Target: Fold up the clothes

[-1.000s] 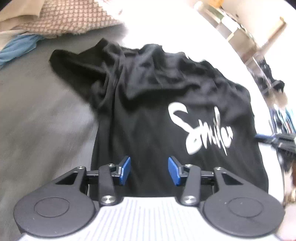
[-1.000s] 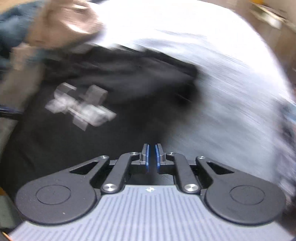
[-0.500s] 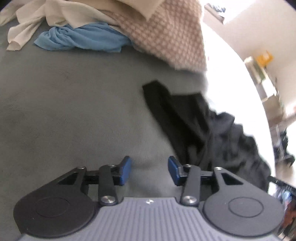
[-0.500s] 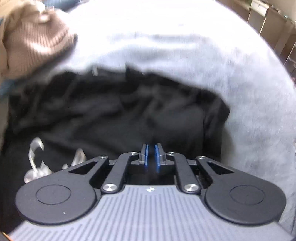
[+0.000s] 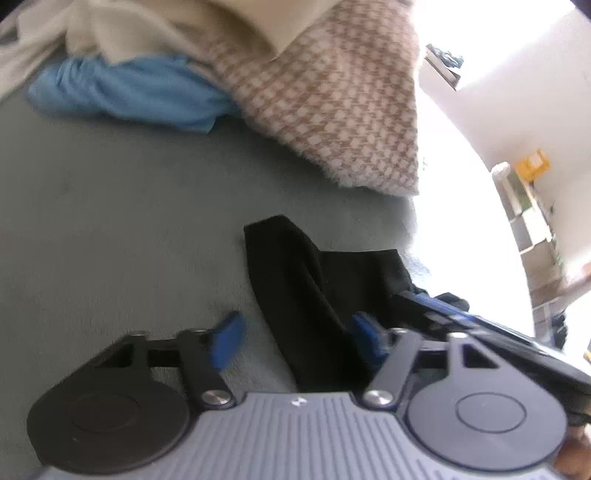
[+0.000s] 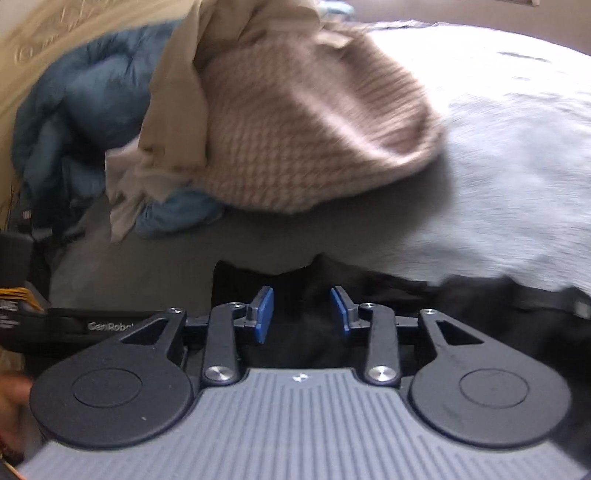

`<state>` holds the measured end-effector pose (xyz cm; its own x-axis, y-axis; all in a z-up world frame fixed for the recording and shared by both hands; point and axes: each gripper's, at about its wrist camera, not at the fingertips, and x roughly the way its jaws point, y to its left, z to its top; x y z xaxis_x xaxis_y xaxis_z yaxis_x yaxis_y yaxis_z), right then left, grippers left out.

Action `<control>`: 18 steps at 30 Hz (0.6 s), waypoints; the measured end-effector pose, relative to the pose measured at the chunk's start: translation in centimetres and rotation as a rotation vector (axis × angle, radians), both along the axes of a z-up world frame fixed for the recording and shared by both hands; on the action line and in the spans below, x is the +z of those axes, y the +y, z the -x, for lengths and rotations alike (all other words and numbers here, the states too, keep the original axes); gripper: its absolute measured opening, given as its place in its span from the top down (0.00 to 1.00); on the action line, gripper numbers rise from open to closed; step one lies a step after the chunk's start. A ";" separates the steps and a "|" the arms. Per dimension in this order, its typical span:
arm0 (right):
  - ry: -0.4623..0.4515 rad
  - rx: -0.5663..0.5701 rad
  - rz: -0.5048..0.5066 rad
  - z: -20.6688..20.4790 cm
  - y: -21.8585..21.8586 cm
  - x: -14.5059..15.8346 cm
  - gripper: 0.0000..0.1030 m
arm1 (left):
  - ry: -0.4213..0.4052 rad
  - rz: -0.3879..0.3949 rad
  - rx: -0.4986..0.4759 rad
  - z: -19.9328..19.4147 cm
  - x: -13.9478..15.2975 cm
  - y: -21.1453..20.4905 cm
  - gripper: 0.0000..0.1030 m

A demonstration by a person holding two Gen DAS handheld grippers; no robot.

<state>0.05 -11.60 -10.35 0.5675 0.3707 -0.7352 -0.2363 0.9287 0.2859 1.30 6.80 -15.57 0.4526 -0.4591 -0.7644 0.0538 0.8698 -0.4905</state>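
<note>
A black T-shirt [image 5: 303, 291] lies on a grey bed cover [image 5: 110, 240]. In the left wrist view its sleeve runs up between the blue pads of my left gripper [image 5: 295, 339]. The jaws are closing, and the pads stand clear of the cloth's edges. In the right wrist view my right gripper [image 6: 302, 312] hovers over the shirt's [image 6: 480, 306] upper edge. Its jaws are opening, with black cloth under the gap and nothing pinched. The two tools are side by side: the right tool's body [image 5: 509, 343] crosses just right of the left one.
A pile of clothes lies beyond the shirt: a brown checked knit [image 5: 332, 110], a blue garment [image 5: 129, 96] and cream cloth [image 5: 122, 33]. The left tool's black body [image 6: 92, 326] shows at the right view's left edge. Shelves [image 5: 532, 221] stand beyond the bed.
The left gripper swung from the shirt's lettered front to its sleeve, which now lies between the pads. The right gripper travelled across the shirt to its upper edge and went from shut to open.
</note>
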 end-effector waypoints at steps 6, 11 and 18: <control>0.135 -0.156 -0.022 0.5 -3.0 -2.8 0.74 | -0.005 0.097 0.030 -0.4 -0.3 1.7 0.96; 0.187 -0.311 -0.224 1.5 -7.1 -3.5 0.79 | -0.126 0.195 -0.005 0.7 3.1 2.0 0.96; 0.169 -0.450 -0.457 3.6 -11.7 -3.5 0.76 | -0.251 0.175 -0.320 3.9 6.9 -5.3 0.96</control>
